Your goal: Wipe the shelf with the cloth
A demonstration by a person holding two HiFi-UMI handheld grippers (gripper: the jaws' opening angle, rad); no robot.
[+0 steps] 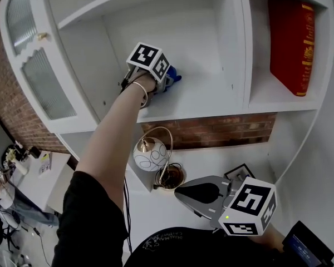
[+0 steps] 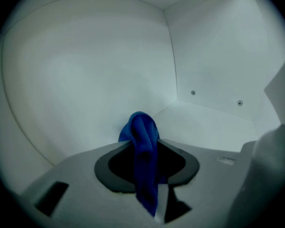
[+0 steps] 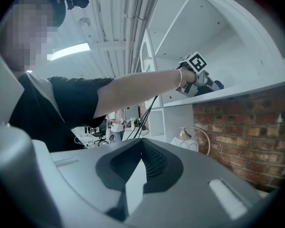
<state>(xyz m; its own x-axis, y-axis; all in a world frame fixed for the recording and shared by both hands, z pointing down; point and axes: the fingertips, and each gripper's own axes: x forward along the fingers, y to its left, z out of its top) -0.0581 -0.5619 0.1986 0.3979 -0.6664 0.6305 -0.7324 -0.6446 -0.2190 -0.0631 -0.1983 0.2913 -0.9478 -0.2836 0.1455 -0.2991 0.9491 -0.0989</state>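
Note:
My left gripper (image 1: pixel 170 81) reaches into the white shelf compartment (image 1: pixel 211 102) and is shut on a blue cloth (image 2: pixel 143 146). The cloth sticks out past the jaws toward the back wall and shows as a blue tuft (image 1: pixel 175 77) in the head view. In the right gripper view the left gripper (image 3: pixel 206 82) and its cloth (image 3: pixel 218 85) rest at the shelf's front edge. My right gripper (image 1: pixel 183 192) hangs low over the white desk, jaws shut with nothing between them.
A red book (image 1: pixel 291 43) stands in the compartment to the right. Below the shelf are a brick wall (image 1: pixel 222 131), a round white lamp (image 1: pixel 150 154) with a brass arc, and a glass-paned cabinet door (image 1: pixel 36 65) at left.

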